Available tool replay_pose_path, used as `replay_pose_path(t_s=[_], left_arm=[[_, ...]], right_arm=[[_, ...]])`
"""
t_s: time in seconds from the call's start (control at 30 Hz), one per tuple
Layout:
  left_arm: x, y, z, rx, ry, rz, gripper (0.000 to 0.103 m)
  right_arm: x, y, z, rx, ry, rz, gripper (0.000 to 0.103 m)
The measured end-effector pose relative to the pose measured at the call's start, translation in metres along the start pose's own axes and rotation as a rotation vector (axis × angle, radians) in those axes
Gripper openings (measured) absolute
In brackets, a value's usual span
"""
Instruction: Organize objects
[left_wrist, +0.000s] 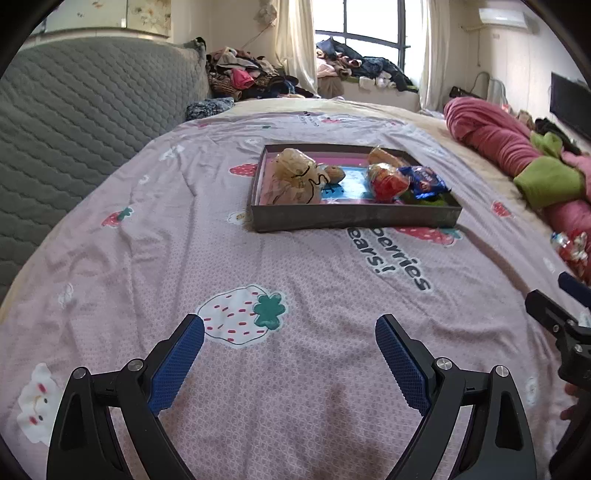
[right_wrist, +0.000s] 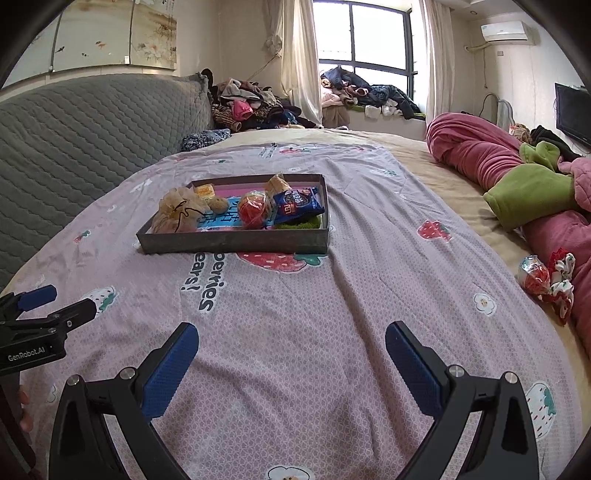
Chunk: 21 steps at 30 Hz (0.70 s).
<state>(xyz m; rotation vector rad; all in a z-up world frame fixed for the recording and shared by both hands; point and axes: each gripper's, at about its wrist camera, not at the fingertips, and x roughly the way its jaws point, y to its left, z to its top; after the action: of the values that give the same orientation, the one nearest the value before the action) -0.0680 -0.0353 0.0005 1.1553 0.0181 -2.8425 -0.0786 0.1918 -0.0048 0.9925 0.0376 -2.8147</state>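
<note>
I work over a wide bed covered by a pink cotton sheet printed with strawberries and bears, a grey quilted headboard on one side and a rolled pink and green quilt on the other, with heaps of clothes under the window beyond. My left gripper and my right gripper both hover low over the sheet, jaws spread wide with nothing between the blue pads. Near the middle of the bed sits a shallow dark rectangular cardboard tray; it holds a tan mesh drawstring pouch, a small brown plush toy, a red ball-shaped snack in clear wrap, a blue foil snack packet, a crinkly tan wrapper at the back and a small yellow packet in the far corner. One thing remains outside: a red and white cellophane-wrapped sweet lying near the quilt, well apart from the tray, on my right. I judge it light, crackly and a little slippery, easily crushed, so I would pinch it gently across its round body, not the loose twisted tail, and carry it to the tray's open middle.
</note>
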Motion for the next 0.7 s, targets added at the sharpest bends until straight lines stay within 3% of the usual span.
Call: replay_pose_path(t_s=[0.47,0.7], left_arm=[[0.015,-0.001,-0.010,-0.006,0.017,-0.036,0.094],[0.024,-0.004,-0.015,0.008,0.026,-0.013,0.094]], right_arm=[[0.007,-0.005,-0.010,0.005,0.024,-0.015,0.102],[0.012,-0.004,-0.015,-0.003,0.045,-0.022,0.102]])
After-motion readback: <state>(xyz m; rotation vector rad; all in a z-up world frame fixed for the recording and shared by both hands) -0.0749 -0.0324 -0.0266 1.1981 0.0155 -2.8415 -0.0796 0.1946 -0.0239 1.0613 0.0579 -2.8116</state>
